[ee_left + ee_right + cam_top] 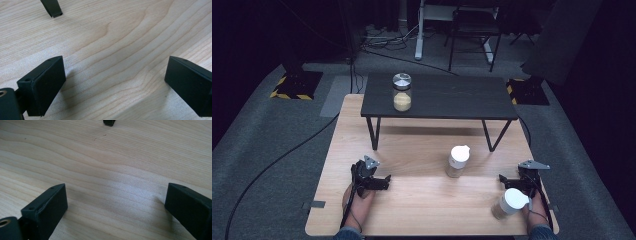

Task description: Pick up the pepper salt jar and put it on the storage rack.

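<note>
Both grippers are rested on the wooden table [422,200], jaws spread wide with nothing between: the left gripper [379,180] at the near left, the right gripper [512,181] just beside a white-lidded jar [508,203]. Another white-lidded jar [457,161] is seen between them.
</note>
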### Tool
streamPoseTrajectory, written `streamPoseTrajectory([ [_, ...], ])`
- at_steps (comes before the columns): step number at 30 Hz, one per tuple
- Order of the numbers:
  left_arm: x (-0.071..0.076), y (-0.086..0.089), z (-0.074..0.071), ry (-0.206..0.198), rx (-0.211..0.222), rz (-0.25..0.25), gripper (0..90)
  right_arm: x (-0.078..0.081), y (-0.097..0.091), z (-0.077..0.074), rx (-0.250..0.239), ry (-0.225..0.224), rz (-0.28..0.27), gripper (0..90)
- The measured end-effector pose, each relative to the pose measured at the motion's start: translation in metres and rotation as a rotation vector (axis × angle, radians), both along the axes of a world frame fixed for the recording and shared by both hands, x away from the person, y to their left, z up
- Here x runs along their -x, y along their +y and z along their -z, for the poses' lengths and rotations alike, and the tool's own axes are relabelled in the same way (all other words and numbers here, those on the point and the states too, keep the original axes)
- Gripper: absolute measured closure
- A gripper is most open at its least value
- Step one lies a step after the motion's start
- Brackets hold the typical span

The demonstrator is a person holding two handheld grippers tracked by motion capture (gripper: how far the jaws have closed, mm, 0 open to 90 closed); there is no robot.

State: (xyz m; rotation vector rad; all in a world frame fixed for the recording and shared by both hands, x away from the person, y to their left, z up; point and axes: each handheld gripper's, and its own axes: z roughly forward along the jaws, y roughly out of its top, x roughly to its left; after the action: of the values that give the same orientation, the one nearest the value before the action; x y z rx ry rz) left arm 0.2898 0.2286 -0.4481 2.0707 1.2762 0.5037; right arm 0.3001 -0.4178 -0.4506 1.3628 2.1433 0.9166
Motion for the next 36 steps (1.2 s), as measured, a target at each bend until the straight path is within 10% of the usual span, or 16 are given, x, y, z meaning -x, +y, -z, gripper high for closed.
streamPoseTrajectory([
  [20,0.000,0.000,0.000,0.000,-0.002,-0.003,2.9,-0.007,-0.005,-0.007,-0.032,0.042,-0.004,3.3],
  [36,-0.001,0.000,0.000,0.001,-0.001,-0.003,2.8,0.015,0.001,-0.058,-0.031,-0.102,-0.014,3.3],
])
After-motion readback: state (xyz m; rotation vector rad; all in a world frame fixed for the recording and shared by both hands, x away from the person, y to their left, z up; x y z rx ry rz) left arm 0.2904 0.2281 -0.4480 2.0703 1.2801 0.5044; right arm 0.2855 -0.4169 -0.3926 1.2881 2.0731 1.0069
